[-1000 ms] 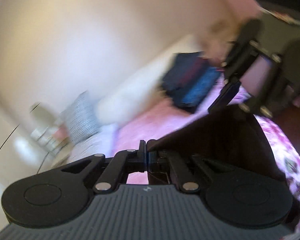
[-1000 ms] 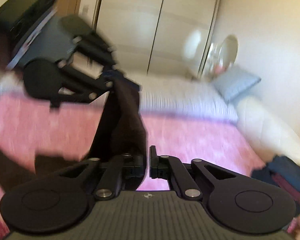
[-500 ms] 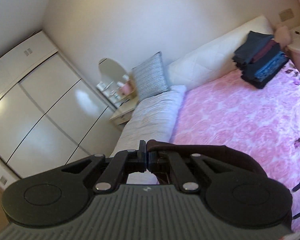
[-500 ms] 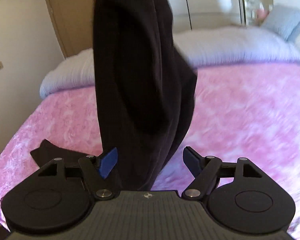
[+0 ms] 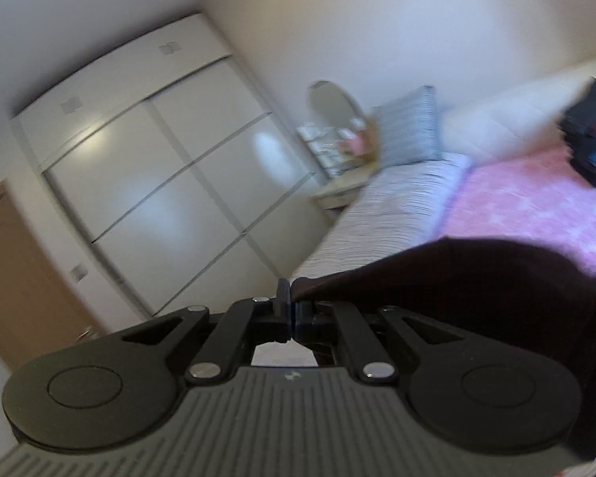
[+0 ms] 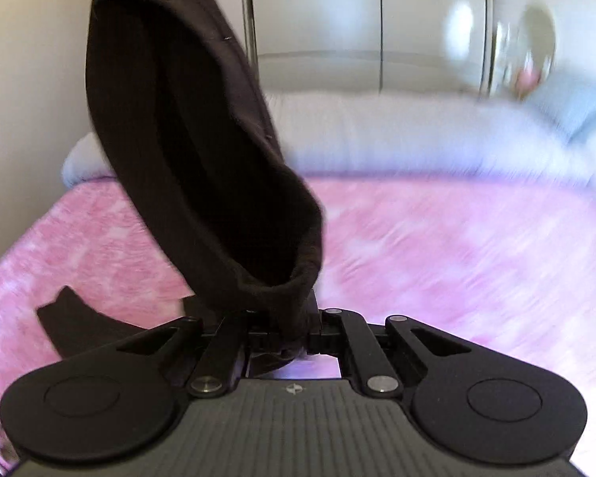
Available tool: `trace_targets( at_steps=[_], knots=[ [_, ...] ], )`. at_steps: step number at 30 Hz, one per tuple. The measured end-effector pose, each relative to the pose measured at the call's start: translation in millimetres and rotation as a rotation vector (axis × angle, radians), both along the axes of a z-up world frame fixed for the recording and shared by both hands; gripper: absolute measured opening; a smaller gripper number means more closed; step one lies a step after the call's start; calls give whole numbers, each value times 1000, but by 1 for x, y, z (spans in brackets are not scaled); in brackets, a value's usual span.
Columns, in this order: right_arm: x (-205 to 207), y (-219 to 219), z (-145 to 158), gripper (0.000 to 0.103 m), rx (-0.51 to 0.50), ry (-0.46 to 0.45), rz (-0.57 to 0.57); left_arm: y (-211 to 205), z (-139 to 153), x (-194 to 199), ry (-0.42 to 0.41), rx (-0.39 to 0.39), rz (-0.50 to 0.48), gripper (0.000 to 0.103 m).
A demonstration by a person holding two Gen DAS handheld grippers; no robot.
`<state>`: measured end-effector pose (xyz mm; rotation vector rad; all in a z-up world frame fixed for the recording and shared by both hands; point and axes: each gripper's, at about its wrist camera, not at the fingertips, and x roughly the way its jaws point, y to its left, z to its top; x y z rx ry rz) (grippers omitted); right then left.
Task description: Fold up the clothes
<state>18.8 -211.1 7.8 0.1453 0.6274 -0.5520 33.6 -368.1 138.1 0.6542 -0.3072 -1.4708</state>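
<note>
Half a second ago your right gripper [image 6: 284, 328] stood wide open with the dark garment [image 6: 202, 151] hanging between its fingers; now its fingers have drawn in against the garment's lower hem at the lower centre of the right wrist view, and the cloth fills the gap. Your left gripper [image 5: 290, 312] remains pinched tight on a corner of the same garment [image 5: 476, 278], which runs off toward the right edge of the left wrist view.

The left view has swung: the stack of folded clothes [image 5: 592, 139] has moved to the far right edge and is cut off, and the wardrobe [image 5: 159, 171] now fills the left half.

A second dark piece of cloth [image 6: 75, 326] lies on the pink bedspread [image 6: 457, 246] at the lower left of the right view, partly hidden by the gripper body. Both views are motion-blurred; the small things on the nightstand [image 5: 337, 194] cannot be made out.
</note>
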Motion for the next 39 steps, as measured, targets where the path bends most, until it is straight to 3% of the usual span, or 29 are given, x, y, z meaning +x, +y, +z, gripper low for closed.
trace_targets(
  at_steps=[5, 10, 15, 20, 26, 30, 33, 36, 39],
  knots=[
    [-49, -28, 111, 4, -237, -37, -61, 44, 41, 3, 63, -127, 57, 2],
    [-83, -33, 192, 4, -414, -91, -26, 101, 82, -24, 115, -249, 121, 2],
    [-132, -29, 232, 4, -532, -154, 81, 166, 105, -76, 123, -307, 231, 2],
    [-187, -35, 261, 3, -622, -196, 235, 217, 121, -152, 101, -336, 367, 2],
    [-218, -63, 303, 3, -680, -248, 332, 218, 137, -203, 72, -313, 462, 2],
    [-187, -105, 305, 3, -678, -223, 371, 182, 116, -194, 98, -217, 493, 2],
    [-128, -136, 276, 3, -631, -153, 395, 135, 74, -166, 146, -104, 503, 2],
    [-51, -178, 223, 3, -543, -27, 417, 71, 3, -123, 227, 42, 512, 2],
    [34, -224, 148, 3, -430, 112, 433, 0, -88, -68, 326, 191, 535, 2]
  ],
)
